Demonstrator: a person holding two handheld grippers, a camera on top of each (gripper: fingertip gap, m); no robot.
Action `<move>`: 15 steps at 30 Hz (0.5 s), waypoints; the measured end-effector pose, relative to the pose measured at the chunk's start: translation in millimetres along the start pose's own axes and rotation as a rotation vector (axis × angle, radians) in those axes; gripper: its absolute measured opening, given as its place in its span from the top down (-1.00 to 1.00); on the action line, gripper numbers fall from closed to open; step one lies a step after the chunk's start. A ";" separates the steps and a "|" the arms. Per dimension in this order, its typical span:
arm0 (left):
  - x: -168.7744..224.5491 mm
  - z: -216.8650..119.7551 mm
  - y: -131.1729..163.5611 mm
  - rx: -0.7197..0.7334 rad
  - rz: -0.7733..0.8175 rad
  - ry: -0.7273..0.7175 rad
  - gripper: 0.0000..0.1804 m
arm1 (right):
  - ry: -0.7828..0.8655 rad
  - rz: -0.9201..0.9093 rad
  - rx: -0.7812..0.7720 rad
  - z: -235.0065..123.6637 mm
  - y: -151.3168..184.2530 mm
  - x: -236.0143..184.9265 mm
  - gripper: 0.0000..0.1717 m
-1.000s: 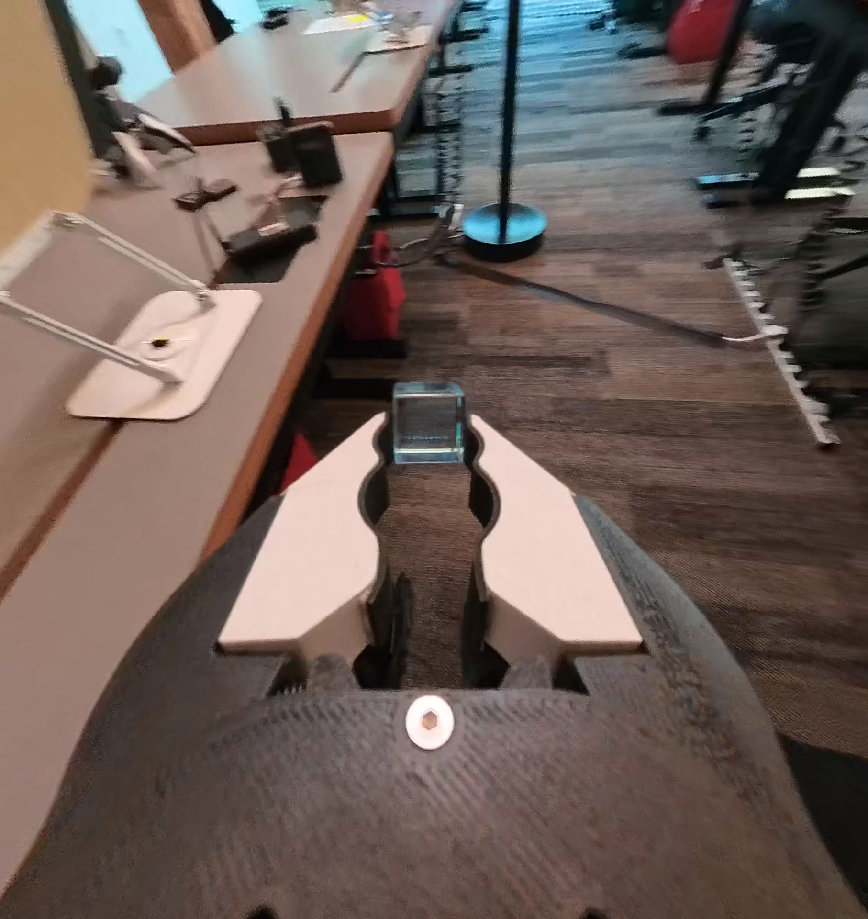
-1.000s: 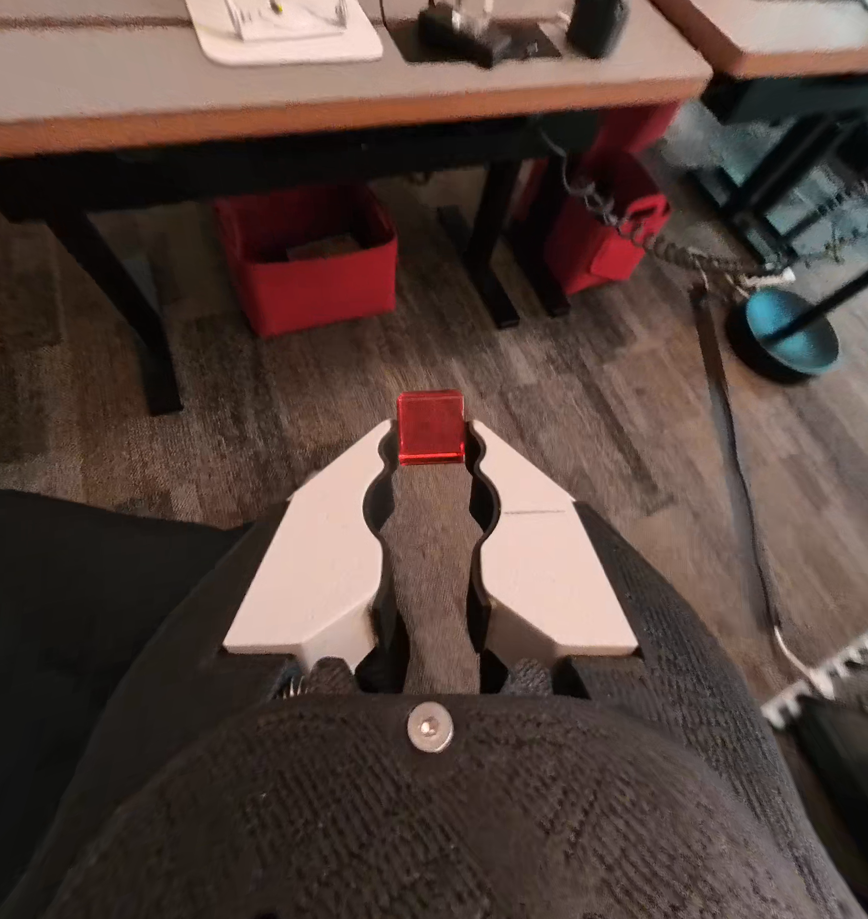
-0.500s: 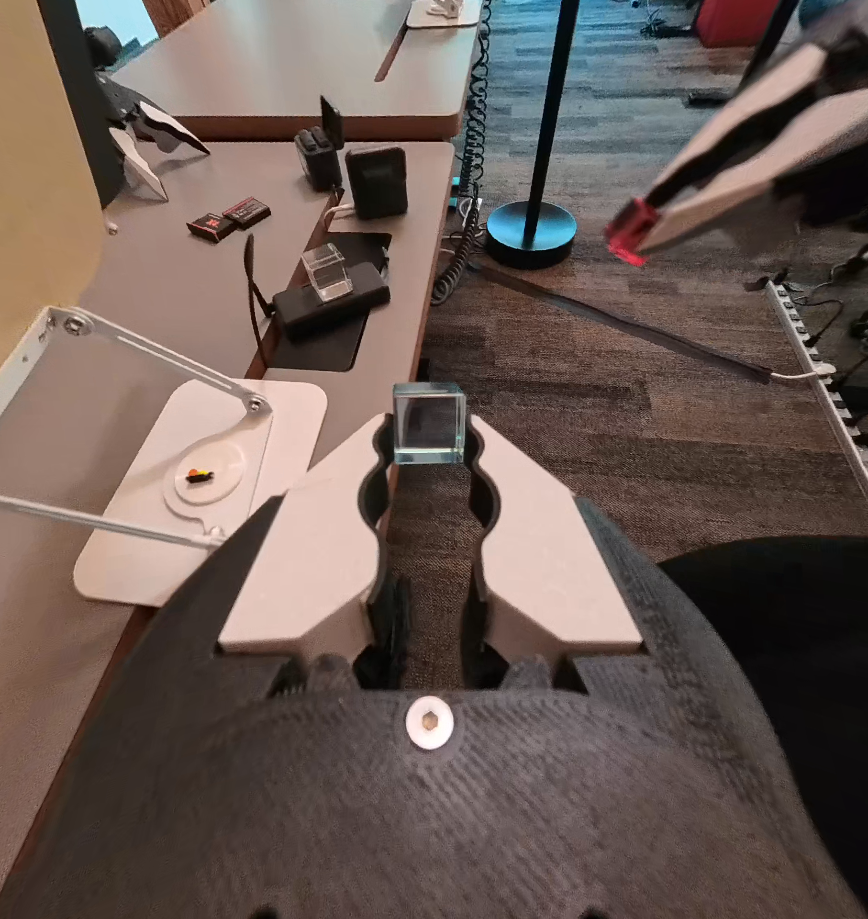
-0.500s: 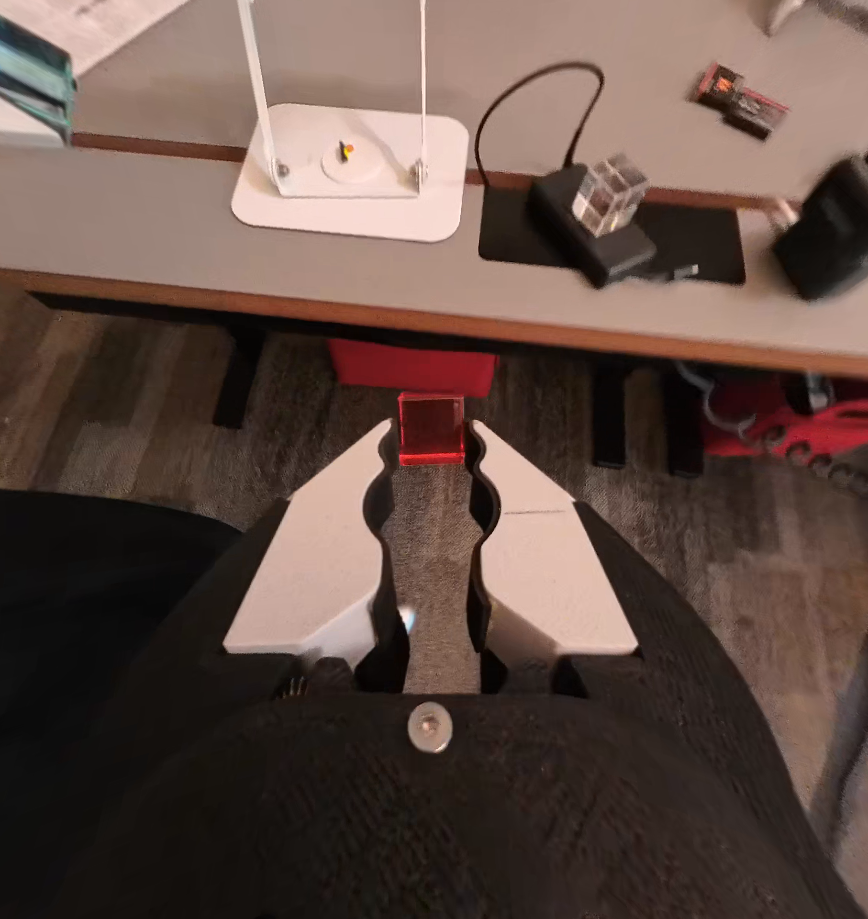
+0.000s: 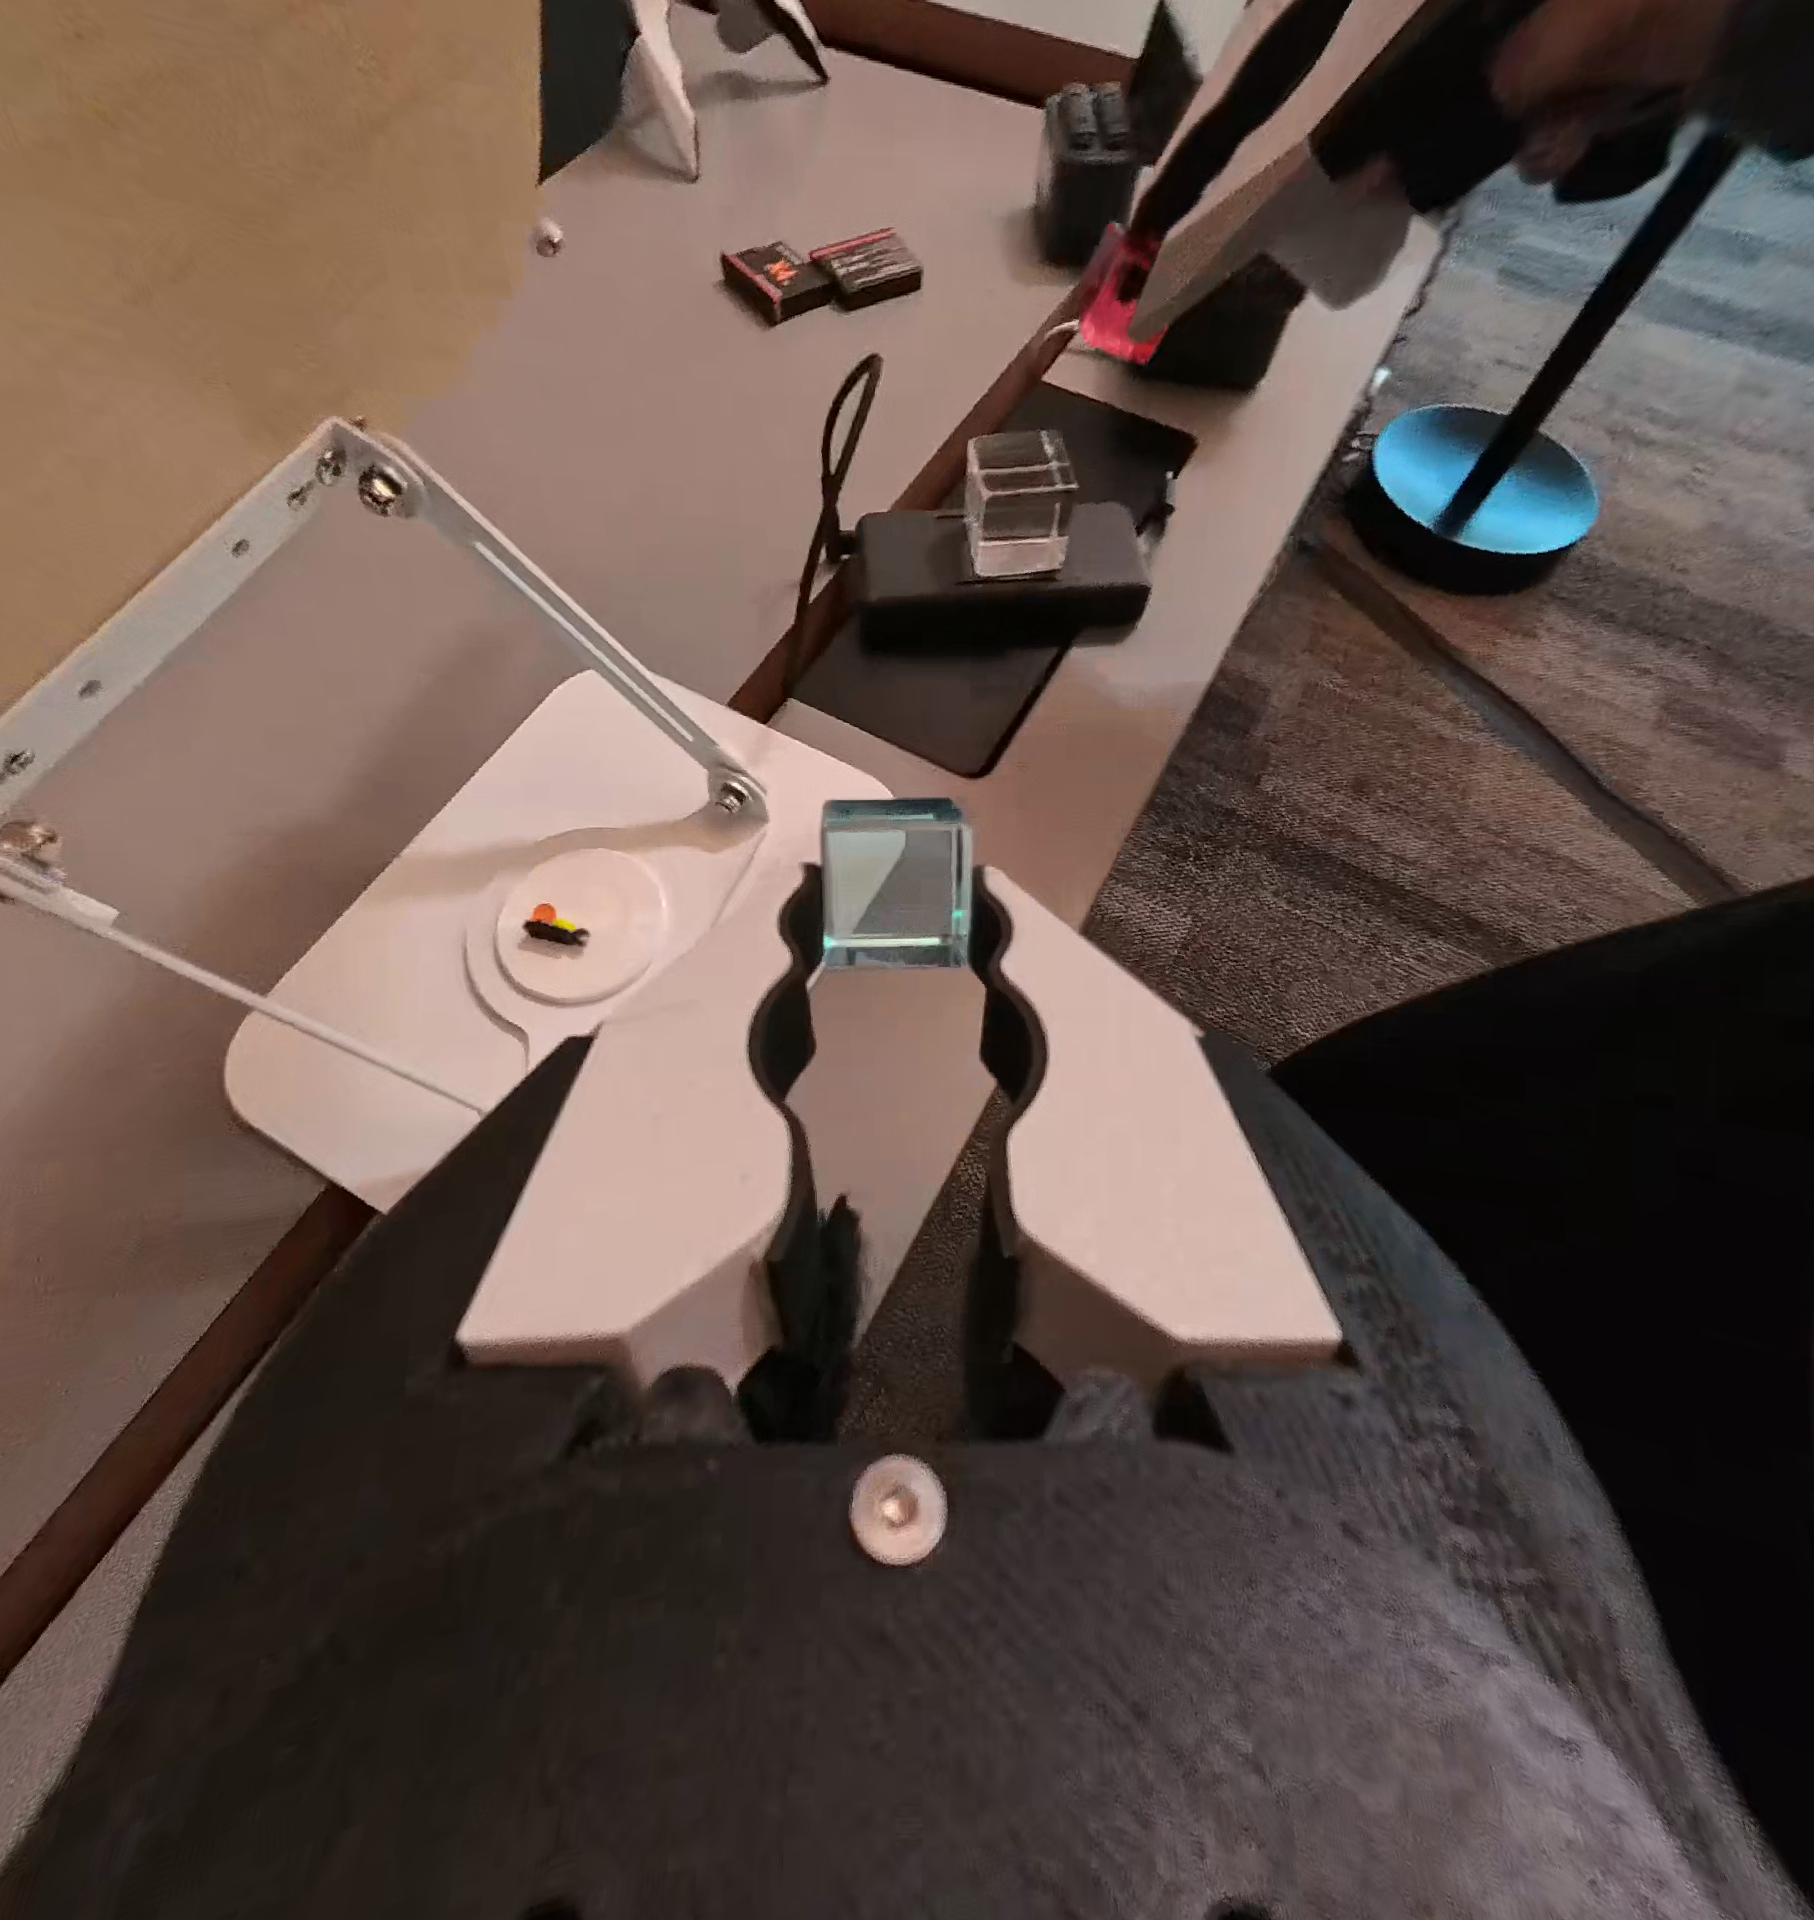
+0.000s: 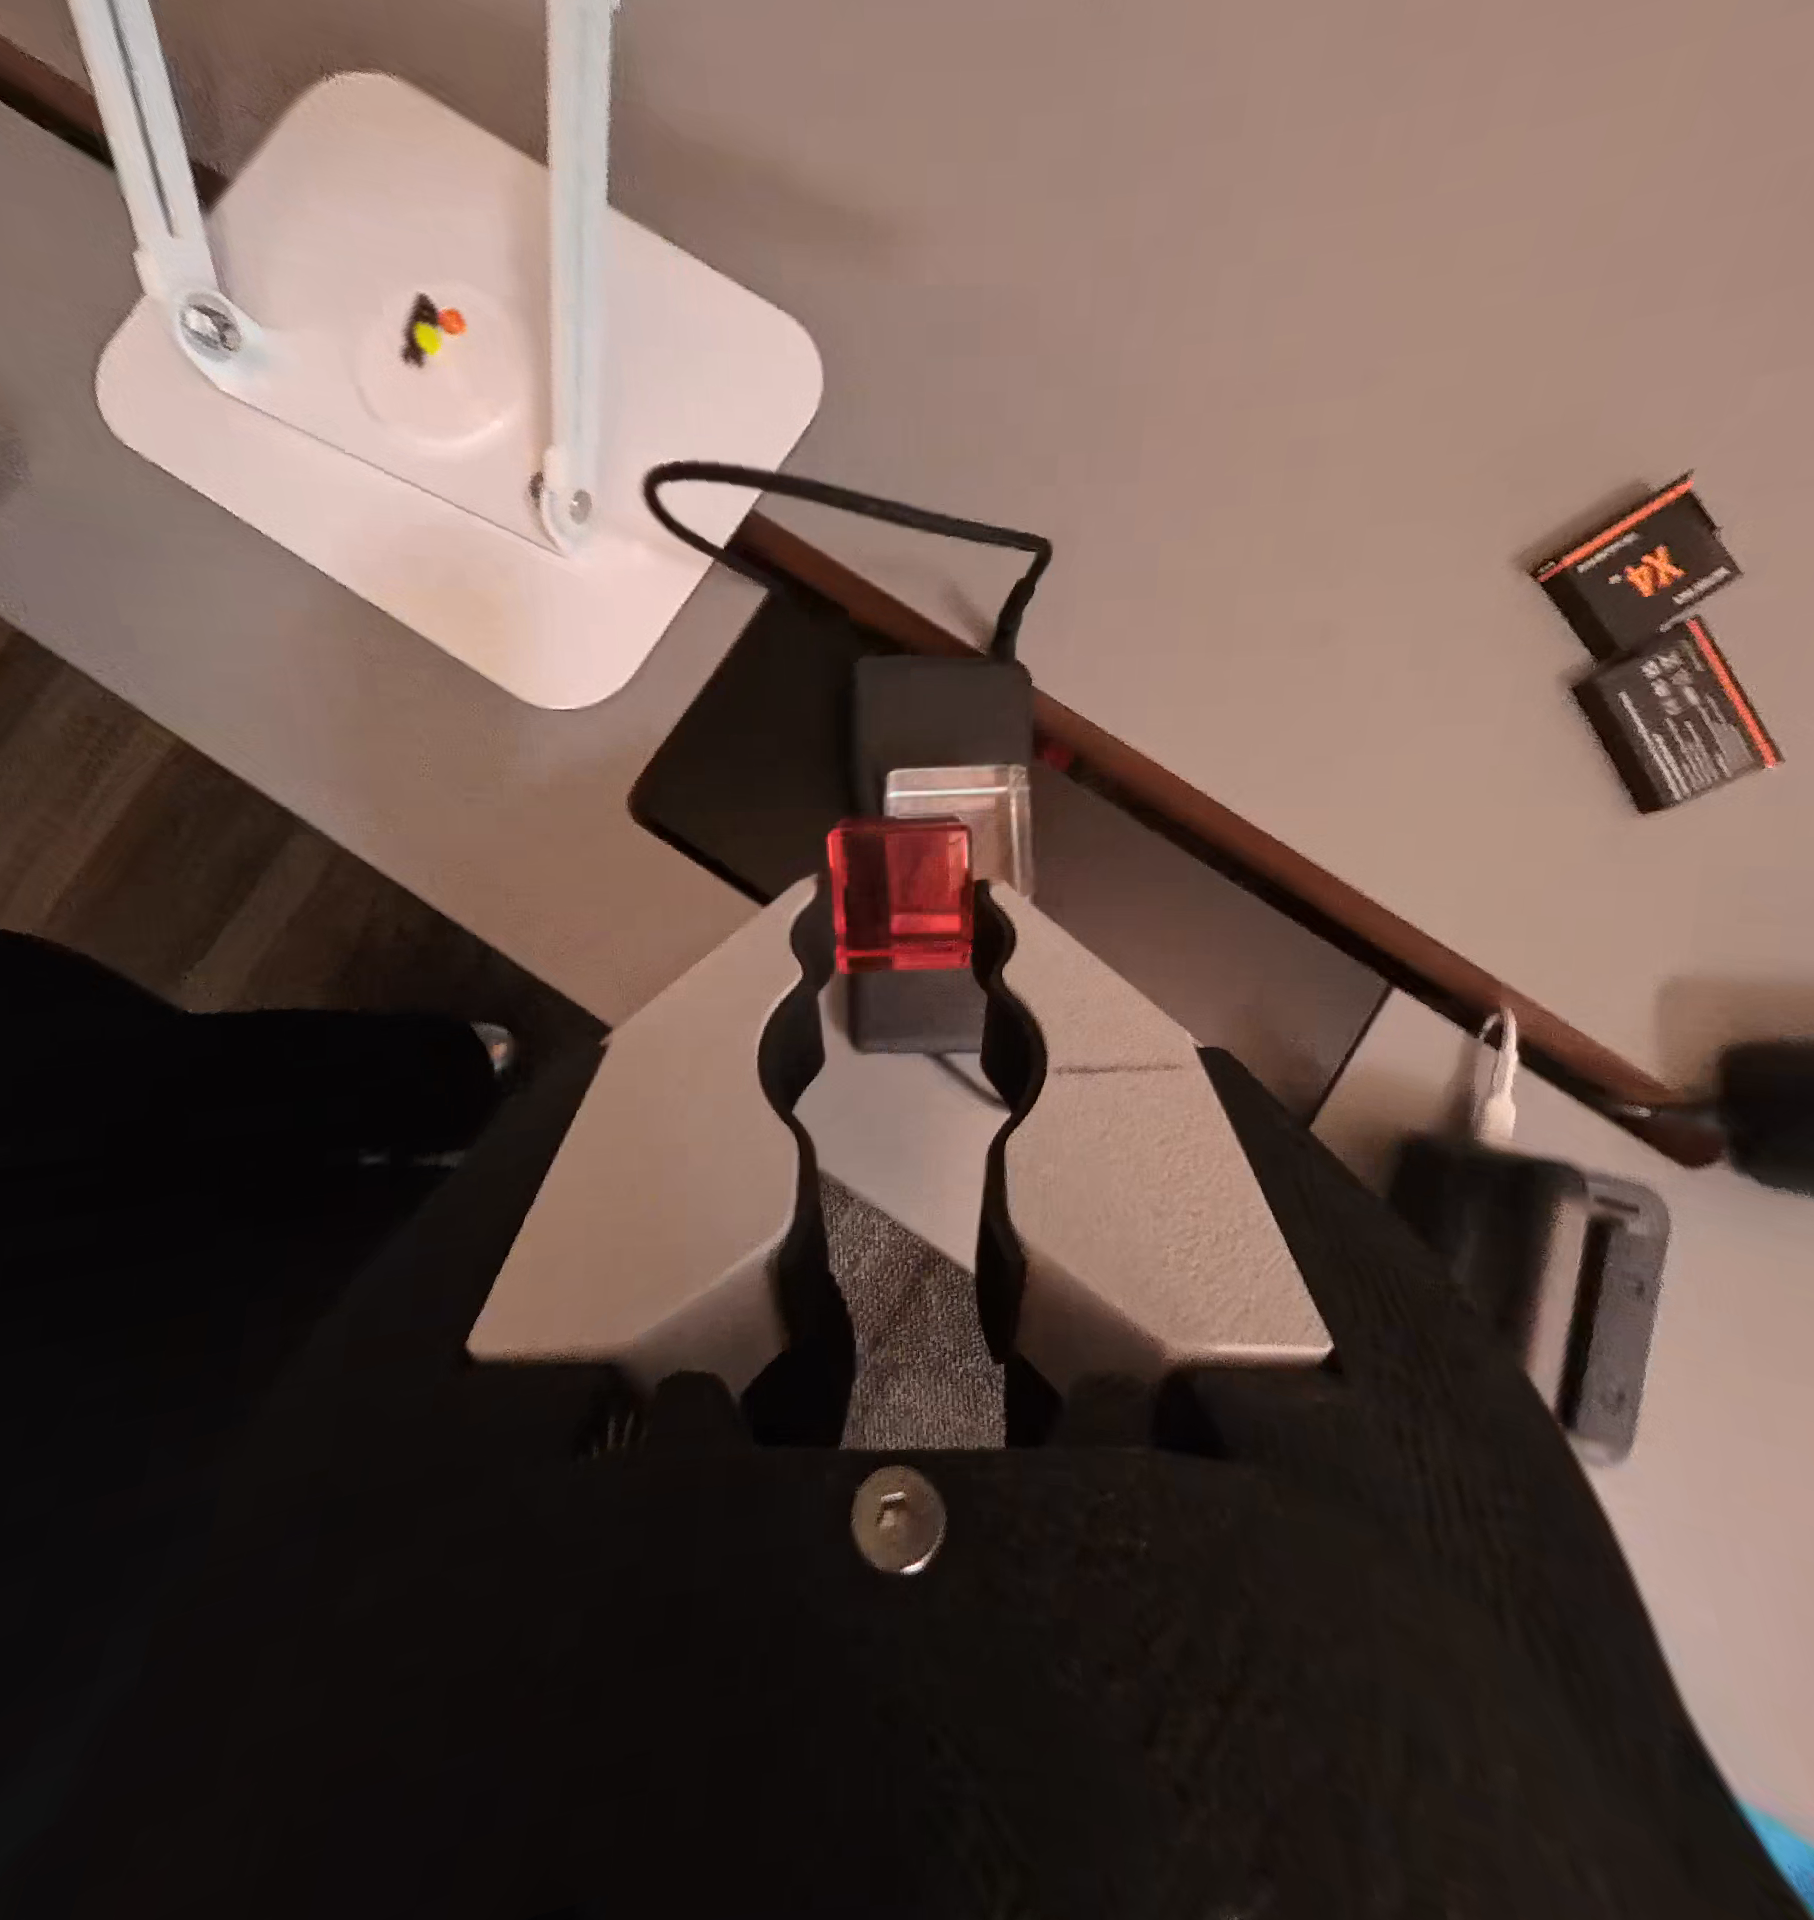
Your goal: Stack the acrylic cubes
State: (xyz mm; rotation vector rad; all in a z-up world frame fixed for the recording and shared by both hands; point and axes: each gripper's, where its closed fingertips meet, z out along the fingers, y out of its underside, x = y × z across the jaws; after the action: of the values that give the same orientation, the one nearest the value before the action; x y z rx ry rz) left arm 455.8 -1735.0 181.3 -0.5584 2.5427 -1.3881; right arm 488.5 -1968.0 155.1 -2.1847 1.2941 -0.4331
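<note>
My left gripper is shut on a clear blue-tinted cube and holds it in the air over the grey desk's front edge, just right of a white stand base. My right gripper is shut on a red translucent cube and hovers over a clear cube that rests on a black box. The right gripper also shows in the left wrist view, far right, with the red cube at its tips. The clear cube on the black box shows there too.
The white stand has slanted metal arms and a small orange, yellow and black piece on its round disc. Two small black boxes lie on the desk. A black pad, dark chargers and a blue-based floor pole are near. The gap from one gripper's tips to the other's is roughly 25 cm.
Both grippers have moved from over the floor to over the desk, each with its cube still in the grasp. The right gripper has come over the clear cube on the black box.
</note>
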 end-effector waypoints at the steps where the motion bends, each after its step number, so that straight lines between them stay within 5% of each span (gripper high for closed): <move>1: -1.5 6.1 -1.6 -0.004 -0.008 -0.015 0.70 | -0.027 -0.007 -0.022 7.2 -0.2 4.1 0.71; 15: 1.9 53.7 -32.3 0.015 -0.050 -0.026 0.70 | -0.110 -0.058 -0.233 54.8 13.5 10.6 0.71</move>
State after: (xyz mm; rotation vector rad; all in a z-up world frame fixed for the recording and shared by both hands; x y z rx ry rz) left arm 479.9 -1792.9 179.3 -0.6381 2.5121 -1.4056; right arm 513.4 -1966.0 103.4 -2.4066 1.2781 -0.1876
